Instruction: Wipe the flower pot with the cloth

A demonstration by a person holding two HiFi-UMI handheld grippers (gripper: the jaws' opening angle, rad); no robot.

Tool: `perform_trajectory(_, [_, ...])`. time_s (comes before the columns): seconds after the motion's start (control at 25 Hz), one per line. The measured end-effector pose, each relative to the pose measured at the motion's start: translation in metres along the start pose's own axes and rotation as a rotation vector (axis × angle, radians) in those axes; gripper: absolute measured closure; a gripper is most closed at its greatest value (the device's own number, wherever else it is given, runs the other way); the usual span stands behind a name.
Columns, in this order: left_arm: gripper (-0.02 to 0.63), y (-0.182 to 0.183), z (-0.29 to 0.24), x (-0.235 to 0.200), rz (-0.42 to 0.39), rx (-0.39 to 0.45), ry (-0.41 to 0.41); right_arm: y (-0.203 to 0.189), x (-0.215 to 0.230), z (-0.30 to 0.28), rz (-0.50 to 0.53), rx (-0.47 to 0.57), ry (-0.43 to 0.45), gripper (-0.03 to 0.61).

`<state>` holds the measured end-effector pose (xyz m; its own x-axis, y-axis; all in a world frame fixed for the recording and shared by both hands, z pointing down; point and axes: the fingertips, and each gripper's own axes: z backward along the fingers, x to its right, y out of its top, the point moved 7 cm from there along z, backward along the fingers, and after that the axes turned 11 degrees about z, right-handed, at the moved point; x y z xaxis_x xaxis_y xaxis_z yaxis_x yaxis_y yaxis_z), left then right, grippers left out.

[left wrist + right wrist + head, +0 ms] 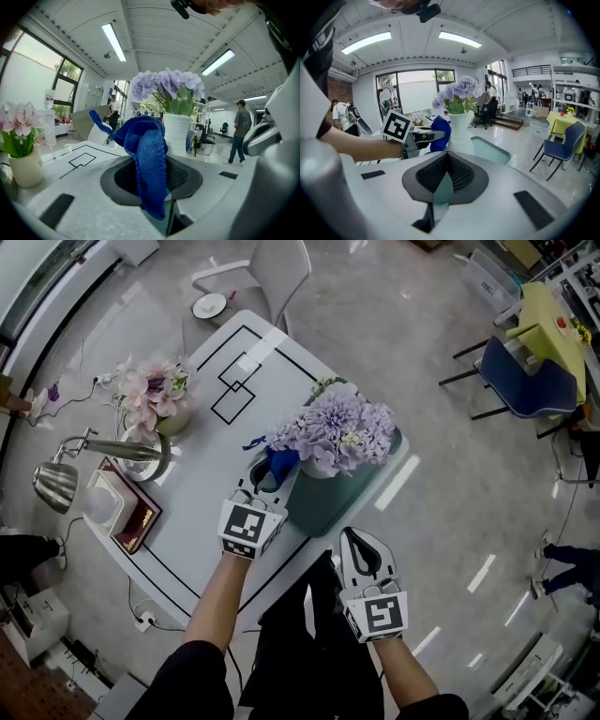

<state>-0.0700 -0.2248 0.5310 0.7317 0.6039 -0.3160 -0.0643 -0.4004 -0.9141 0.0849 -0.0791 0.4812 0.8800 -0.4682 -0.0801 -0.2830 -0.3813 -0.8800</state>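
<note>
A white flower pot (319, 468) with purple blooms (337, 430) stands on a teal tray (328, 502) at the table's right edge. My left gripper (265, 474) is shut on a blue cloth (280, 462), held just left of the pot. In the left gripper view the cloth (149, 159) hangs bunched between the jaws, with the pot (178, 133) right behind it; I cannot tell if they touch. My right gripper (352, 534) is shut and empty, off the table's near edge, below the tray. The right gripper view shows the pot (460, 130), the cloth (440, 133) and the tray (491, 150).
A vase of pink flowers (153, 395), a silver lamp (58, 480) and a dark red book (136, 517) occupy the table's left side. A white chair (272, 266) stands behind the table. A blue chair (525, 381) and a yellow table (553, 320) are far right.
</note>
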Motion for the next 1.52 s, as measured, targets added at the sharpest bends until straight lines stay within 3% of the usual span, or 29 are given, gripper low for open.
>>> perform_trajectory(0.4, [0.497,-0.035,-0.006,-0.015,-0.026,-0.118,0.014,-0.010,-0.005,0.003,-0.005,-0.020,0.012,0.571])
perform_trajectory(0.64, [0.497,0.005,0.007,-0.009,-0.033,0.035,-0.037,-0.011,-0.007,0.004,0.002,-0.015,0.030,0.571])
perform_trajectory(0.72, [0.497,0.016,0.002,-0.008,-0.041,0.049,-0.054,-0.011,-0.006,0.004,0.001,-0.014,0.028,0.571])
perform_trajectory(0.96, [0.497,0.017,-0.024,-0.012,-0.076,0.007,-0.082,-0.014,-0.001,0.007,-0.004,-0.018,0.016,0.571])
perform_trajectory(1.36, [0.497,-0.020,-0.035,-0.033,-0.024,-0.102,-0.040,-0.015,0.004,0.011,-0.006,-0.017,0.011,0.571])
perform_trajectory(1.52, [0.497,-0.015,-0.011,-0.024,-0.014,-0.057,-0.016,-0.014,0.000,0.011,-0.006,-0.006,0.027,0.571])
